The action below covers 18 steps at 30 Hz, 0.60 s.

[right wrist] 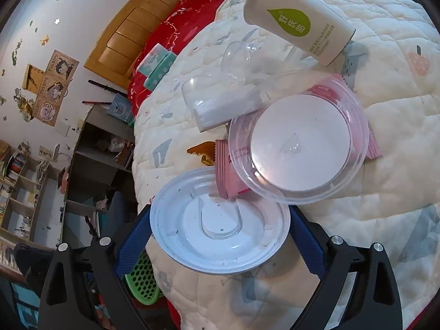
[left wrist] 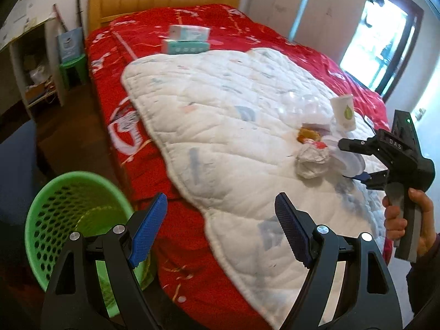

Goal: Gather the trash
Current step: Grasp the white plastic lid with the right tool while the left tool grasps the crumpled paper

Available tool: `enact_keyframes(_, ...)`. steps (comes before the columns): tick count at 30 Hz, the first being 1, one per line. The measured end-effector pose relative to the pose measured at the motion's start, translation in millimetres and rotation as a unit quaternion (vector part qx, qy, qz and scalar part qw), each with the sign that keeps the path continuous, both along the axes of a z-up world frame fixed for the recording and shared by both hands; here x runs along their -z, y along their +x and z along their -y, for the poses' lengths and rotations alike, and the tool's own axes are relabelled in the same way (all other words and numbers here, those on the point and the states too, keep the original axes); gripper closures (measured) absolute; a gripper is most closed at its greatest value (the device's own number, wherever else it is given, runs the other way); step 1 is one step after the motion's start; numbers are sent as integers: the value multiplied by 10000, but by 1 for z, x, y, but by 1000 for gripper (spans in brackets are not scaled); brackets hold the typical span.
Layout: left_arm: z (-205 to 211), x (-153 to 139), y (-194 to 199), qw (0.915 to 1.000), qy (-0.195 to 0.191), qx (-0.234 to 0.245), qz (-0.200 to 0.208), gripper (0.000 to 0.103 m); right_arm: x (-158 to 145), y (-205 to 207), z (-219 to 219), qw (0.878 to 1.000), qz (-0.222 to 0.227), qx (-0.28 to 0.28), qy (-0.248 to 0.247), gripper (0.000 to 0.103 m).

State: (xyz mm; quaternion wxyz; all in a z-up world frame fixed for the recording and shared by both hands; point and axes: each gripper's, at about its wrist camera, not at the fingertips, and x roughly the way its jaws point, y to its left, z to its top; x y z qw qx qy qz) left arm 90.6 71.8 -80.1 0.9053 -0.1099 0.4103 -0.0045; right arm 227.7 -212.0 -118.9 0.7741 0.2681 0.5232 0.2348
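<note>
A white quilt (left wrist: 220, 126) over a red bedspread (left wrist: 115, 110) carries the trash — cup (right wrist: 297, 19), wrappers, clear lids. Right gripper (right wrist: 220, 236) pinches a white lid (right wrist: 220, 222); left gripper (left wrist: 220, 228) gapes wide, empty, beside the half-hidden green basket (left wrist: 68, 220)

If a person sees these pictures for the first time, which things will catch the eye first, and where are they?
First comes the red bedspread with the white quilt spread over it. On the quilt lies a cluster of trash: a white paper cup, a clear plastic lid and a white plastic lid between the fingers of the right gripper. The green basket stands on the floor beside the bed.
</note>
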Motion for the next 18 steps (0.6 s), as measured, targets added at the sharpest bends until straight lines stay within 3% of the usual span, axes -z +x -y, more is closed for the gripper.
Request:
enact_keyframes(8,49,6,37,9970,51,776,-16,23,-6,-22,14,9998,84,-109,128,12)
enact_keyframes(18,92,11,80,9905,-74,1370,-2,24,-19,-56,35,9993,313,-175,40,12)
